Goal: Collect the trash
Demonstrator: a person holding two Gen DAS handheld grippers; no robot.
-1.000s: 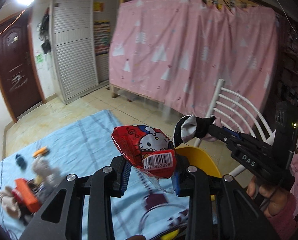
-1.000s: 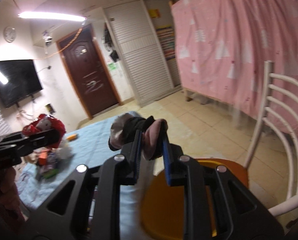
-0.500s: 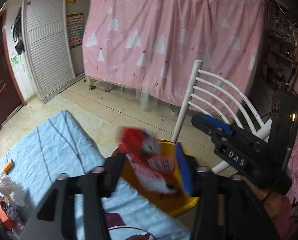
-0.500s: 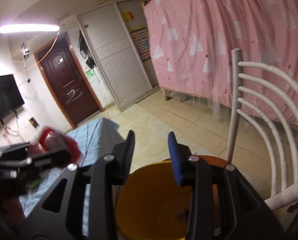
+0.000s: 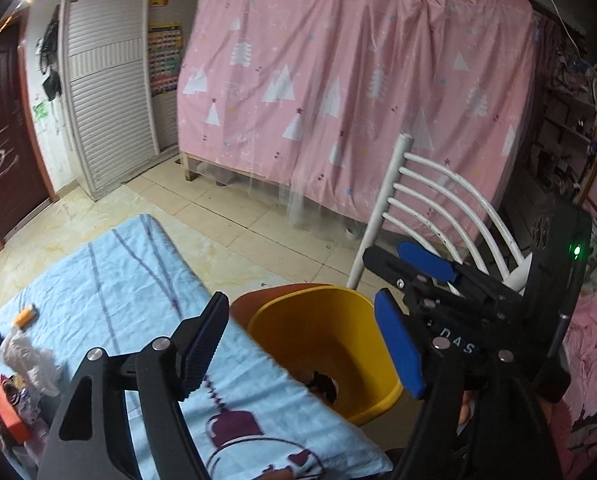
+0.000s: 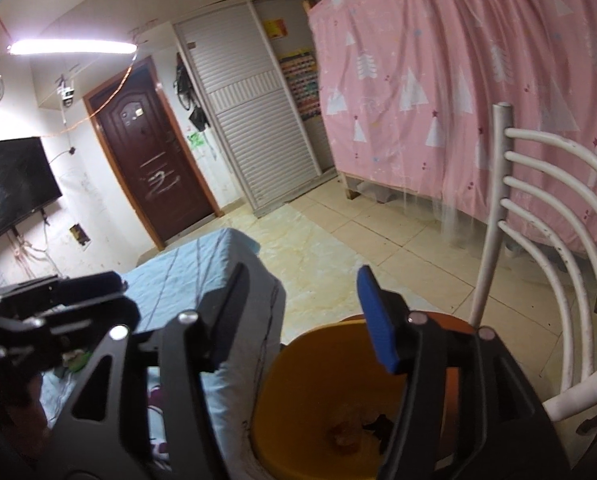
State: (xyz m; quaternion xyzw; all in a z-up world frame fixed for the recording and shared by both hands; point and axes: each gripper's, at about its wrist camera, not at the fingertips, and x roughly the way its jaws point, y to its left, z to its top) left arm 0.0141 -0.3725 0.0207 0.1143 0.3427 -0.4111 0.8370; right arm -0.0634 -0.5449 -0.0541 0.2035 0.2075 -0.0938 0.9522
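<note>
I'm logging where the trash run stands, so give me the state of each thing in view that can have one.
left gripper: open, nothing between the jaws, which have just been opening.
right gripper: open, empty, jaws likewise just opening.
yellow bin: upright beside the table, scraps at its bottom.
brown door: shut.
TV: off.
ceiling light: on.

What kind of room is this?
Probably a bedroom at home: a pink curtain hangs round a wooden bed frame, a TV is on the wall, and a white chair stands nearby.
</note>
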